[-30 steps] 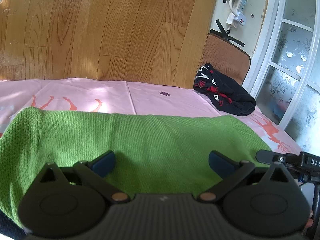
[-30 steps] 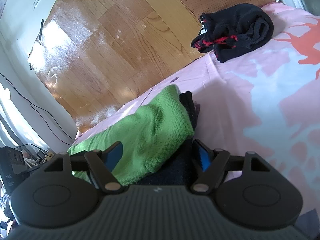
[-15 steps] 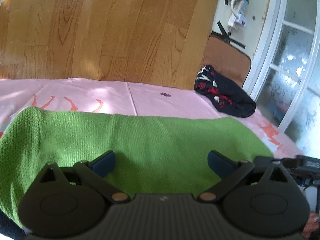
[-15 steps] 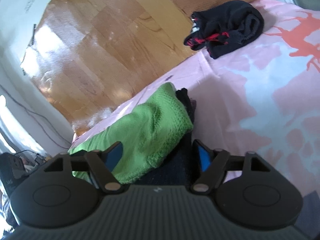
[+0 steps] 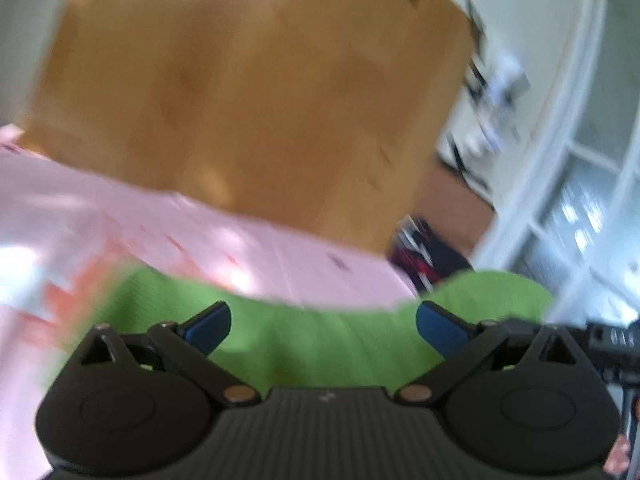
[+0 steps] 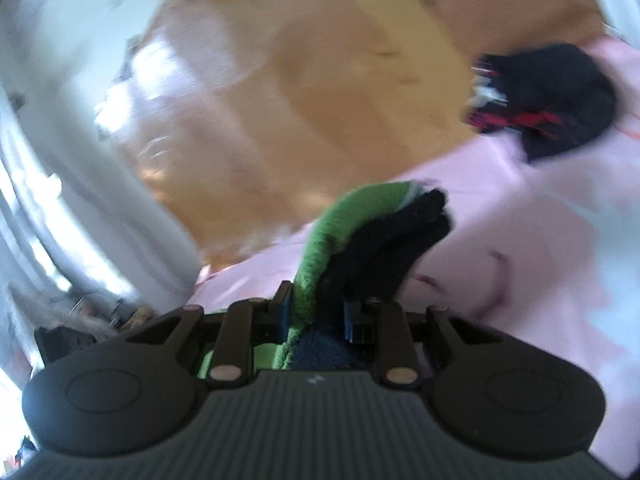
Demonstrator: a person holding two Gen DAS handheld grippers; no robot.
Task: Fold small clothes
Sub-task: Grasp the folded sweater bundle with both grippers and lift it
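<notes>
**Right gripper clamped on green knit**

Left view, blurred: left gripper (image 5: 323,326) spread wide, nothing between its blue pads (image 5: 208,326); green knit (image 5: 320,344) lying beneath, across the pink sheet (image 5: 132,232), right end raised. Black garment (image 5: 424,256) beyond, near the sheet's far edge, wood floor (image 5: 256,104) behind.

Right view, blurred: right gripper (image 6: 316,312) clenched on green knit (image 6: 320,248) plus a dark layer (image 6: 384,240), both lifted off the sheet (image 6: 520,232). Black garment (image 6: 552,96) well apart, far right.
</notes>
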